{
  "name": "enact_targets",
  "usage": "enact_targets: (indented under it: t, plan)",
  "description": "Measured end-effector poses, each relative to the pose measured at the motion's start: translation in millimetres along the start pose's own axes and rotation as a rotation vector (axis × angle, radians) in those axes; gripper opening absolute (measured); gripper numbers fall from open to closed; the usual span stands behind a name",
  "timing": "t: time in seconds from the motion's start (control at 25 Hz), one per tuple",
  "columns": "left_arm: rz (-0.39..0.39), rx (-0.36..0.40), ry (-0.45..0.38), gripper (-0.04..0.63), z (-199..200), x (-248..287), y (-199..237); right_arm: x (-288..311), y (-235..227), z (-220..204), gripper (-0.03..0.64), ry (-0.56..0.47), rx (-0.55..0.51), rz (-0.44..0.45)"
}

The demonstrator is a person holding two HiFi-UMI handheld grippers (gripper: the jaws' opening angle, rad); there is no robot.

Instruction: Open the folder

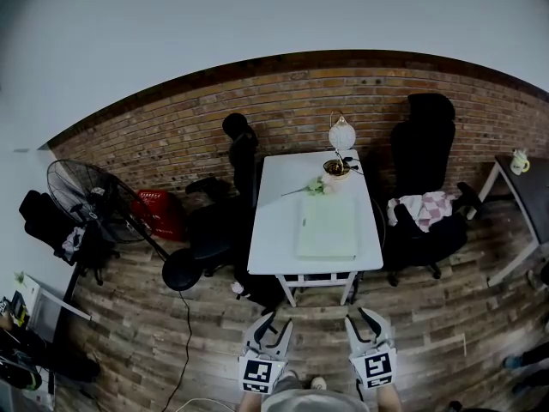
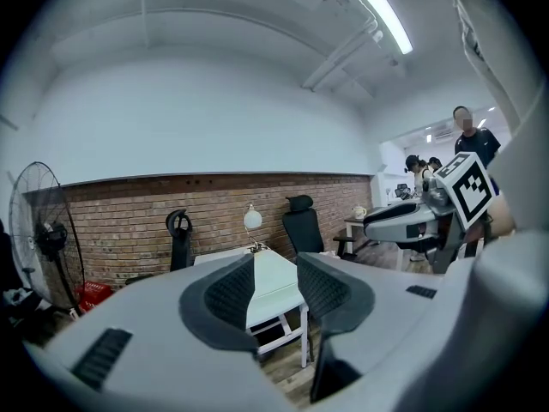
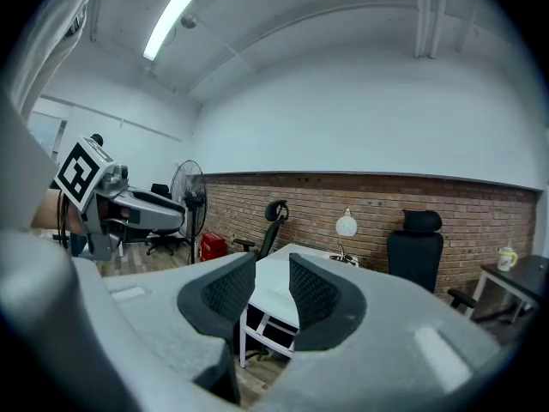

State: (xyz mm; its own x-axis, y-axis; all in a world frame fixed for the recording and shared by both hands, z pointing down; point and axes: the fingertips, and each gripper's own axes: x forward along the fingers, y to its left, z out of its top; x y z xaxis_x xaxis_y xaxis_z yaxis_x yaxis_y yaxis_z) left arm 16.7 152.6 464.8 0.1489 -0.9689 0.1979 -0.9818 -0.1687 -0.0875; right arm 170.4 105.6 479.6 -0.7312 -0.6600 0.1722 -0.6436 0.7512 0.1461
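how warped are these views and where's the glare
Head view: heavy fisheye, the brick wall bows into an arc, corners dark. Left gripper view: the ceiling light blows out white. Right gripper view: a light strip glares at upper left. Both gripper views have a round black vignette.

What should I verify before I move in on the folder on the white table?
1. The folder lies shut and flat on the table: ok.
2. The left claw is open, with nothing between its jaws: ok.
3. The right claw is open and empty: ok.
4. Both claws are within reach of the folder: not ok. They hang over the floor, short of the table's near edge.
5. The folder's cover is free of clutter: ok. The flower lies past its far edge.
6. Which edge of the folder opens: cannot tell from here.
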Motion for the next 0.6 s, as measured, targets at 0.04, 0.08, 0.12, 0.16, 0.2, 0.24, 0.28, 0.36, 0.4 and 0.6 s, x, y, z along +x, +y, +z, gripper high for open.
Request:
enact_targets:
  t: [0.04, 0.08, 0.12, 0.16, 0.2, 0.24, 0.28, 0.36, 0.4, 0.6]
  plan:
    - [-0.004, 0.006, -0.006, 0.156, -0.3, 3.6, 0.6, 2.3, -1.6, -0.9, 0.110, -0.001, 0.000, -0.002]
    - [-0.008, 0.010, -0.010, 0.156, -0.8, 7.1, 1.2, 4.6, -3.3, -1.7, 0.110, -0.002, 0.000, -0.005]
    - [-0.010, 0.009, -0.008, 0.156, -1.6, 10.6, 1.7, 7.1, -5.1, -2.6, 0.110, -0.002, 0.002, -0.007]
    - [-0.012, 0.007, -0.006, 0.156, -2.1, 14.4, 2.5, 9.8, -7.2, -3.5, 0.110, -0.001, 0.003, -0.009]
    - [-0.015, 0.008, -0.009, 0.156, -1.9, 18.5, 3.5, 12.8, -9.5, -4.2, 0.110, 0.000, 0.004, -0.011]
    - [-0.019, 0.009, -0.012, 0.156, -1.2, 22.7, 4.7, 15.9, -12.1, -4.5, 0.110, -0.001, 0.005, -0.014]
    - [-0.021, 0.007, -0.009, 0.156, -0.8, 26.4, 6.0, 18.9, -14.4, -4.6, 0.110, -0.001, 0.006, -0.017]
    - [-0.025, 0.003, 0.000, 0.156, -1.3, 33.5, 9.6, 25.2, -18.4, -4.9, 0.110, 0.002, 0.009, -0.023]
    - [-0.027, 0.003, 0.001, 0.156, -2.0, 37.5, 11.9, 29.0, -20.2, -5.4, 0.110, 0.005, 0.008, -0.025]
    - [-0.043, -0.005, 0.008, 0.156, -8.8, 64.7, 29.9, 58.3, -28.7, -8.0, 0.110, 0.024, 0.003, -0.031]
